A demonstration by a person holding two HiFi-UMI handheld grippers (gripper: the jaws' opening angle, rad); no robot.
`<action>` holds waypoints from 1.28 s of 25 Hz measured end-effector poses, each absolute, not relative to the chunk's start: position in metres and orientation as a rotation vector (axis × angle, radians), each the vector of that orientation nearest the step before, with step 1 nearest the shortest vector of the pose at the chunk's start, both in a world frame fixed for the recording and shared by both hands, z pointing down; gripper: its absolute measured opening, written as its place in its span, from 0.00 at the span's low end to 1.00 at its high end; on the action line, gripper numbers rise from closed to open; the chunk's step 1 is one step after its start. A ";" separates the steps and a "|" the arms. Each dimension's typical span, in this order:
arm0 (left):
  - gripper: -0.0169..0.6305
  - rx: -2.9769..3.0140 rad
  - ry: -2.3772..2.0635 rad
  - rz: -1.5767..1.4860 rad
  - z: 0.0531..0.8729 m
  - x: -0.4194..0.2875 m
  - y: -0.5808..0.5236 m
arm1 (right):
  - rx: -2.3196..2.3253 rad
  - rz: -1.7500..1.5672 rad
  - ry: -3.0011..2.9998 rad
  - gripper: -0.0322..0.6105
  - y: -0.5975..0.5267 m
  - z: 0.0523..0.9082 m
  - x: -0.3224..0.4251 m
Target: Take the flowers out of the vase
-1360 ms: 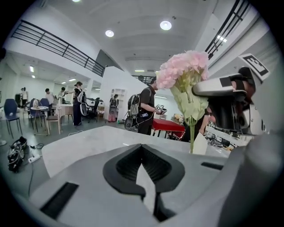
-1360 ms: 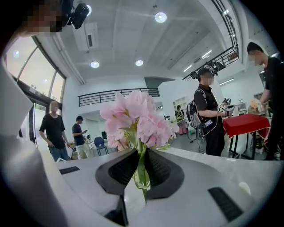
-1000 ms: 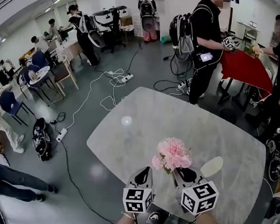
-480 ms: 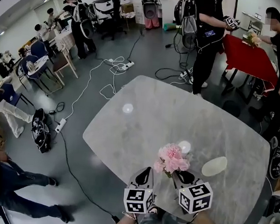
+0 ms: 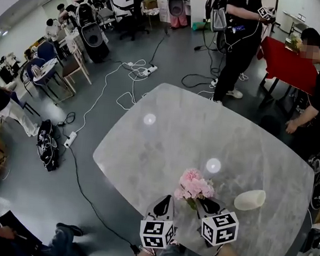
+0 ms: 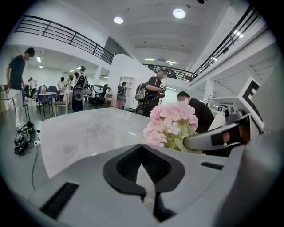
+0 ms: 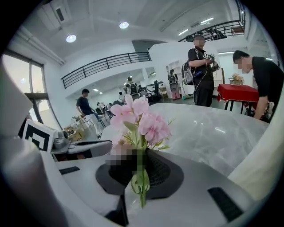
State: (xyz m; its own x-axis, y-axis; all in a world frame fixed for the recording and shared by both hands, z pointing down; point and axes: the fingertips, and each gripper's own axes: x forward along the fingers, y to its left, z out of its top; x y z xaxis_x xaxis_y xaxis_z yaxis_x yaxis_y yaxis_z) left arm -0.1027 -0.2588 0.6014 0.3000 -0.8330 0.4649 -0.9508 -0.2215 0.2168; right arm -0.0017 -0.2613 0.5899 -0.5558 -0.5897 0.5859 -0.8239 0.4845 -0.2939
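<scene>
Flowers (image 5: 195, 185) with stems between the jaws of the right gripper (image 5: 208, 204), over the near edge of the table (image 5: 165, 136). Left gripper (image 5: 166, 200) just left of them, jaws together on nothing. On the table to the right of the flowers, apart from them: probably the vase (image 5: 250, 200), on its side. Beyond the table's far edge, a standing person (image 5: 237, 42), with a cloth-covered table (image 5: 282, 65) to that person's right. Cables (image 5: 132, 75) on the floor back left. Bag (image 5: 45, 151) on the floor left of the table.

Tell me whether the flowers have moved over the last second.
Yes. The flowers have sunk toward the table: in the head view they now look smaller against its top.
</scene>
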 end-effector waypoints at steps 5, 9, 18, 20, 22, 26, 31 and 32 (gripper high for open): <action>0.03 2.097 -1.588 0.358 0.613 -0.104 -0.261 | 1.153 0.799 -2.300 0.15 -0.269 0.603 -0.002; 0.03 2.071 -1.584 0.358 0.620 -0.105 -0.260 | 1.127 0.817 -2.267 0.15 -0.271 0.615 -0.003; 0.03 2.048 -1.576 0.347 0.626 -0.105 -0.264 | 1.079 0.842 -2.198 0.15 -0.274 0.635 -0.006; 0.03 2.043 -1.575 0.349 0.628 -0.107 -0.265 | 1.080 0.849 -2.185 0.15 -0.276 0.639 -0.007; 0.03 2.039 -1.574 0.349 0.629 -0.108 -0.265 | 1.077 0.855 -2.176 0.15 -0.277 0.642 -0.007; 0.03 2.039 -1.571 0.345 0.627 -0.107 -0.264 | 1.056 0.866 -2.166 0.18 -0.276 0.644 -0.007; 0.03 2.042 -1.577 0.338 0.628 -0.109 -0.267 | 1.048 0.886 -2.172 0.25 -0.275 0.647 -0.007; 0.03 2.043 -1.578 0.335 0.627 -0.109 -0.267 | 1.046 0.890 -2.173 0.25 -0.275 0.646 -0.007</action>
